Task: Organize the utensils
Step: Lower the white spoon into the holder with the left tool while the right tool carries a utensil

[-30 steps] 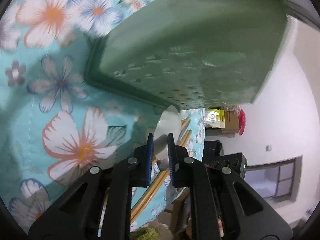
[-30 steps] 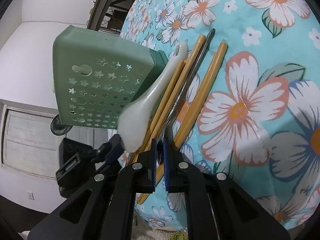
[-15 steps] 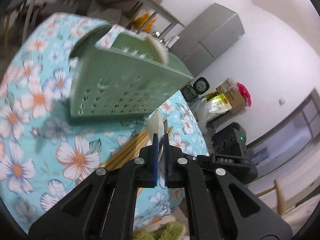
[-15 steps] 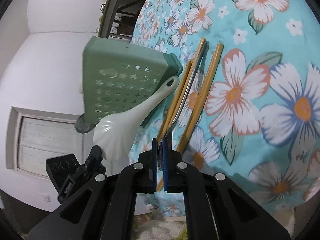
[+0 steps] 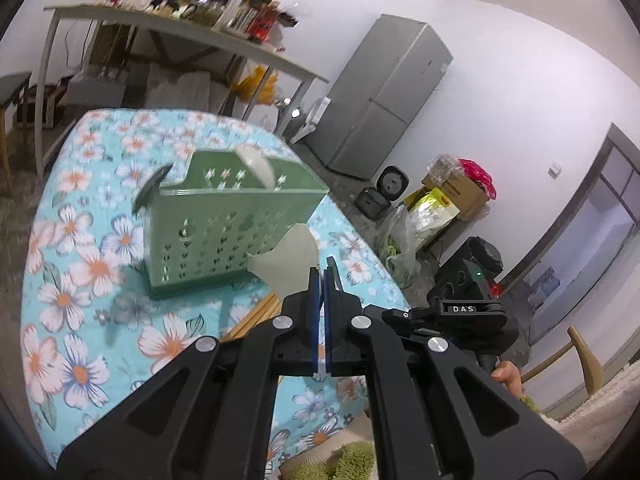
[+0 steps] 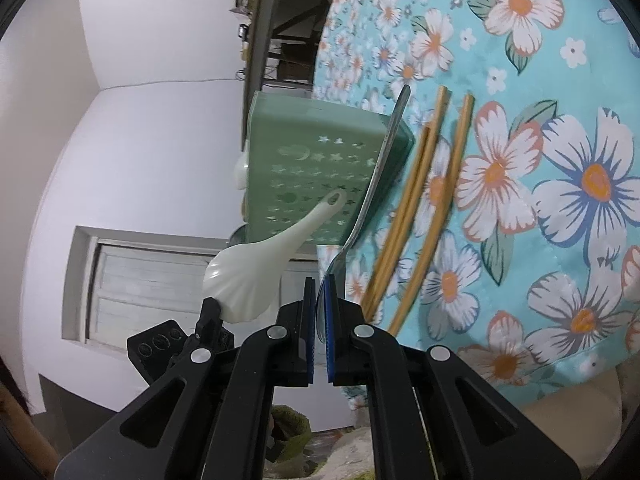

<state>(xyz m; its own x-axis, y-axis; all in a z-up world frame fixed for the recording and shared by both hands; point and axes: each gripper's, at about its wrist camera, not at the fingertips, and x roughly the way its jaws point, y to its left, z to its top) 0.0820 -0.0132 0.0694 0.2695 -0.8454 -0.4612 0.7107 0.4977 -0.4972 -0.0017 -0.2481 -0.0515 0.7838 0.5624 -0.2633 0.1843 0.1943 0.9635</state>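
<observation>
A round tabletop [image 6: 520,92] under a turquoise flowered cloth carries a green perforated utensil caddy [image 5: 224,232], which stands upright near the middle of the tabletop with a white rounded piece [image 5: 256,164] showing above its rim. Three wooden chopsticks [image 6: 416,208] lie side by side on the cloth between the caddy and the near edge. The left gripper [image 5: 322,280] is raised over the near edge and tilts gently down toward the caddy; its jaws have just been closing and now pinch the bowl of a white ceramic spoon [image 6: 260,264], whose handle points at the caddy's wall. The right gripper [image 6: 320,296], rolled onto its side just beside it, is clamped on the bowl of a metal spoon [image 6: 380,176], the handle slanting across the caddy's corner, clear of the cloth. A fingertip [image 5: 508,376] shows behind the right gripper's body.
</observation>
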